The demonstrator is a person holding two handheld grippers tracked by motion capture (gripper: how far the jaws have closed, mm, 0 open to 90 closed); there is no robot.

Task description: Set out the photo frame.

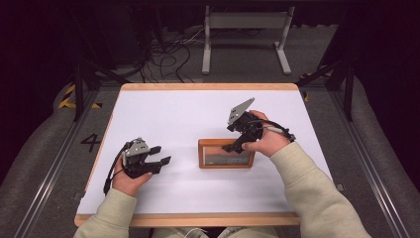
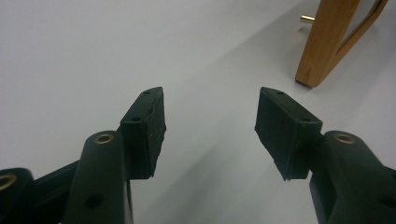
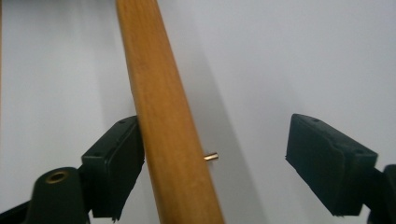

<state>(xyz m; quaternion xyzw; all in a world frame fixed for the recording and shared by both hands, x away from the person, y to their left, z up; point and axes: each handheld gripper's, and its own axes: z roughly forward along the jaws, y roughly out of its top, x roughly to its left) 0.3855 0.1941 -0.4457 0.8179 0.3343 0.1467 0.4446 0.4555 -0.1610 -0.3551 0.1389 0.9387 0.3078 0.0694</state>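
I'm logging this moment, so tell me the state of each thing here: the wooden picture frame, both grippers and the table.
Wooden picture frame: on the table, between the right gripper's jaws, not clamped; a small brass pin sticks out of its side.
Right gripper: open, one pad beside the frame's rail, the other well clear of it.
Left gripper: open, nothing between its jaws, held low over the table.
Table: white top, wooden edge.

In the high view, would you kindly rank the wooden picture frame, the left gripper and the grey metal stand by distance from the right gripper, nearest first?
1. Wooden picture frame: directly beneath the right gripper, mid-table.
2. Left gripper: toward the table's left side.
3. Grey metal stand: on the floor beyond the table's far edge.
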